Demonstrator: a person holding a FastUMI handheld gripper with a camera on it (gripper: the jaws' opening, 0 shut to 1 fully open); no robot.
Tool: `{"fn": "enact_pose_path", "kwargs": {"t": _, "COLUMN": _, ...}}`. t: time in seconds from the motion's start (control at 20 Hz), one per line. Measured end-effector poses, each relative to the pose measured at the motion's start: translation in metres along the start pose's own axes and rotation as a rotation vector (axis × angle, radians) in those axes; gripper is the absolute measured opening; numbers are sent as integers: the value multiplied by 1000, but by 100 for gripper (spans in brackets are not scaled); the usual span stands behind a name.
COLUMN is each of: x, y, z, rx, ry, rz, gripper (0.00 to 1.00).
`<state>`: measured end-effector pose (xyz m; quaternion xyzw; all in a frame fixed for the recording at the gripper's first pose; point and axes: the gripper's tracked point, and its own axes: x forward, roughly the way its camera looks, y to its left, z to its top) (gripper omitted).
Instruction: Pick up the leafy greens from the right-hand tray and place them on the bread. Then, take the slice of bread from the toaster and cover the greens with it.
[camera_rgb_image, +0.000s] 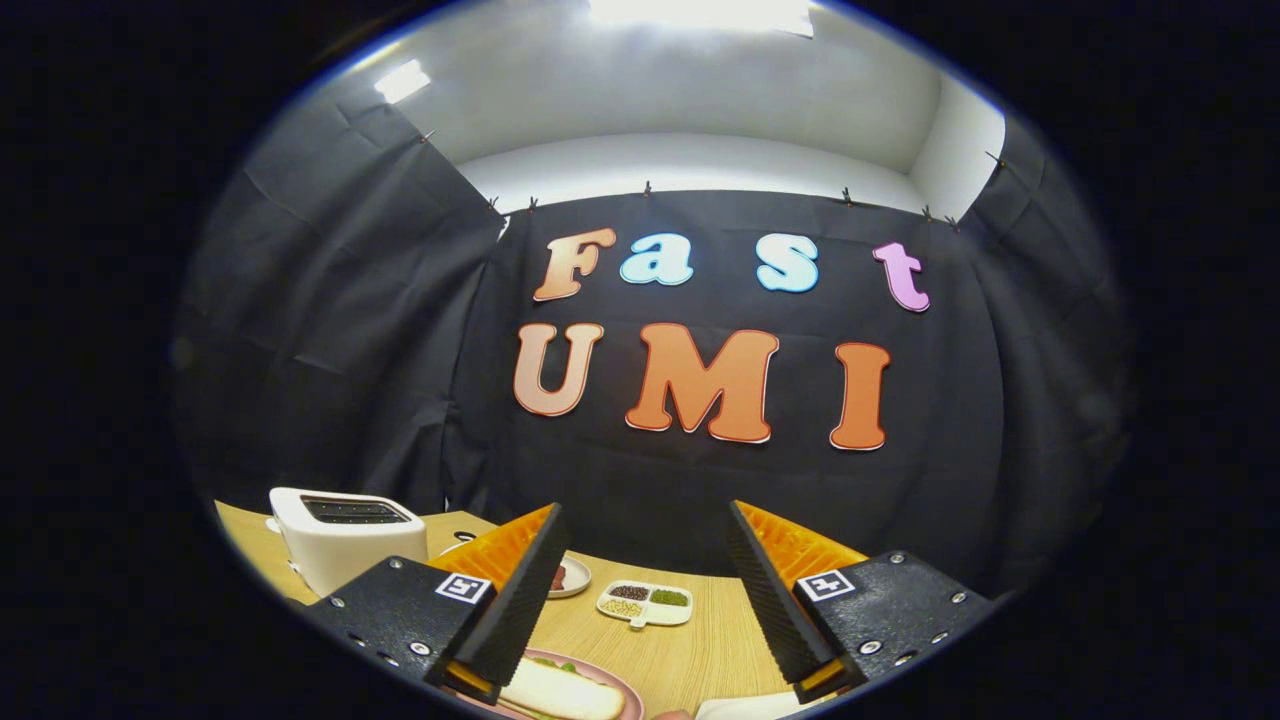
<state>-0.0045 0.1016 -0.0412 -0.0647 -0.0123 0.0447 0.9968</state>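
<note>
Gripper (640, 590) fingers spread wide, empty, bread (560, 690) on pink plate (628, 695) just below — toaster (340, 535) left

The claw (645, 570) is a handheld two-finger tool seen from just behind its fingers (520, 590). Each finger is a long flat wedge, its inner face covered in fine ridged grip texture, with a ribbed outer shell behind it. Each finger is mounted on a dark, speckled angular block (385, 610) with bevelled edges, fastened by several small round silver screws along its rim. On top of each block sits a small square white tag (463, 588) printed with a black coded pattern. The fingers stand apart, with a wide gap between them.
</note>
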Motion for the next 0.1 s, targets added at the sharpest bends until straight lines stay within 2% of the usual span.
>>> {"fn": "enact_pose_path", "kwargs": {"t": 0.1, "x": 0, "y": 0, "z": 3, "rx": 4, "ry": -2, "rz": 1, "gripper": 97}}
